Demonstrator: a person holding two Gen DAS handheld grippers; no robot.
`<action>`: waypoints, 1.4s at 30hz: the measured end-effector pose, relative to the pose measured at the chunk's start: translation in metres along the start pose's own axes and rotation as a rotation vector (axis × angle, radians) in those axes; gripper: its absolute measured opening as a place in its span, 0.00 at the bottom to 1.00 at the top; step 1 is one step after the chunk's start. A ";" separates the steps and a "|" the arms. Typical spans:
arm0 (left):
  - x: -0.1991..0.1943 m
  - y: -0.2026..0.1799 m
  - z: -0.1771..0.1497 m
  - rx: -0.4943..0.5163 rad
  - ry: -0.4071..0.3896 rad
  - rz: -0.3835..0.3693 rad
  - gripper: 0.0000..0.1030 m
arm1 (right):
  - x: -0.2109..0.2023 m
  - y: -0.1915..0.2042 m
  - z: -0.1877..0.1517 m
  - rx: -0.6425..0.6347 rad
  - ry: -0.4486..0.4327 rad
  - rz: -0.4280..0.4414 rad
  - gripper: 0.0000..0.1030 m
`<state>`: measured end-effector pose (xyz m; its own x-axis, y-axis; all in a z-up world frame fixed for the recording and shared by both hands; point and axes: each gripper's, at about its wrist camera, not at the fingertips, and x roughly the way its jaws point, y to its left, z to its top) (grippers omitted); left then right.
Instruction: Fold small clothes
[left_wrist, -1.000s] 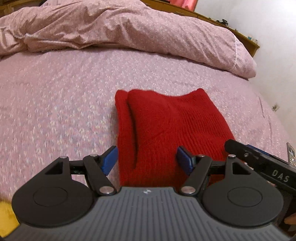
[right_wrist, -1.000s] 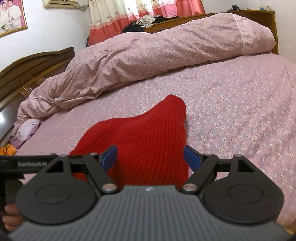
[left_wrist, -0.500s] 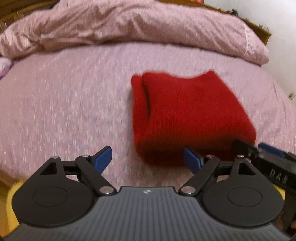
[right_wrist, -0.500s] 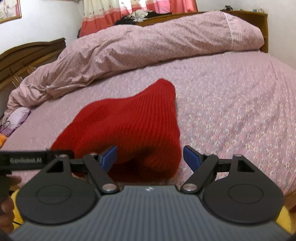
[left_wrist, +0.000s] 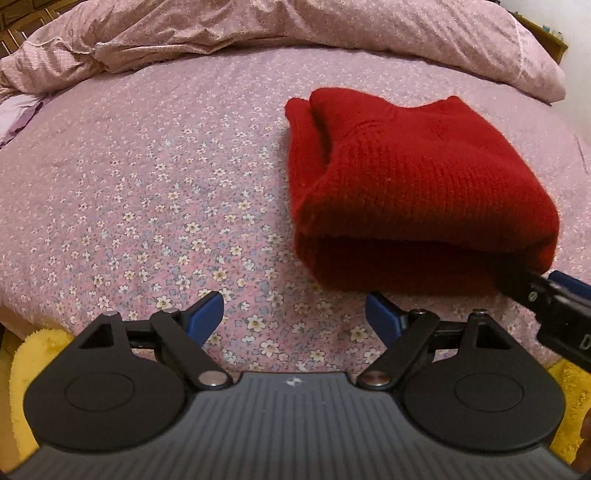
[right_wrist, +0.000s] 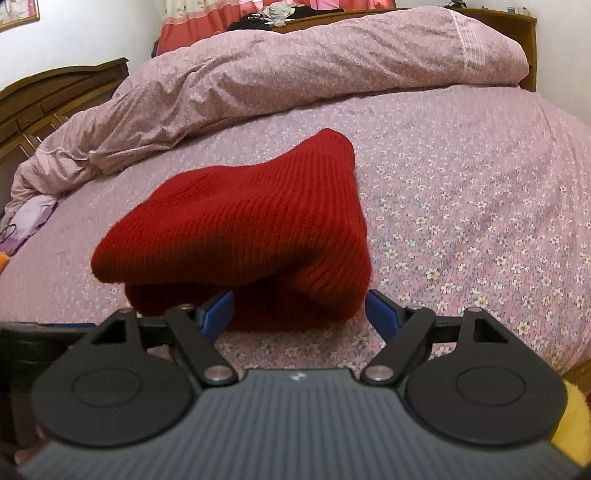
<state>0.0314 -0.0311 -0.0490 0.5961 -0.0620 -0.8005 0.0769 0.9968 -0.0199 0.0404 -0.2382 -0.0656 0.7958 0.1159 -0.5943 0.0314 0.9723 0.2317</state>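
Now red knit garment (left_wrist: 417, 192) lies folded on floral bedsheet (left_wrist: 147, 192), w/ rumpled duvet (right_wrist: 295, 74) beyond it. Left gripper (left_wrist: 294, 314) sits just short of garment's near edge, jaws wide, nothing betw. them. Right gripper (right_wrist: 299, 308) at garment's near fold, jaws released, not clamping it.

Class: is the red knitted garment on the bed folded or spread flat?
Folded: the red knitted garment lies doubled, with stacked layers visible at its near edge.
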 end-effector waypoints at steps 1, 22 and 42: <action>0.000 -0.001 0.000 0.000 -0.002 0.000 0.85 | 0.000 0.000 0.000 -0.001 0.002 -0.001 0.77; -0.003 -0.005 0.002 0.004 -0.018 0.010 0.85 | 0.000 0.003 0.000 -0.004 0.009 0.011 0.77; 0.000 -0.003 0.001 -0.005 -0.001 0.008 0.85 | 0.001 0.004 -0.002 0.001 0.014 0.016 0.77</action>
<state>0.0316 -0.0344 -0.0485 0.5971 -0.0545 -0.8003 0.0687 0.9975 -0.0167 0.0401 -0.2340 -0.0666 0.7880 0.1343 -0.6009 0.0193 0.9700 0.2422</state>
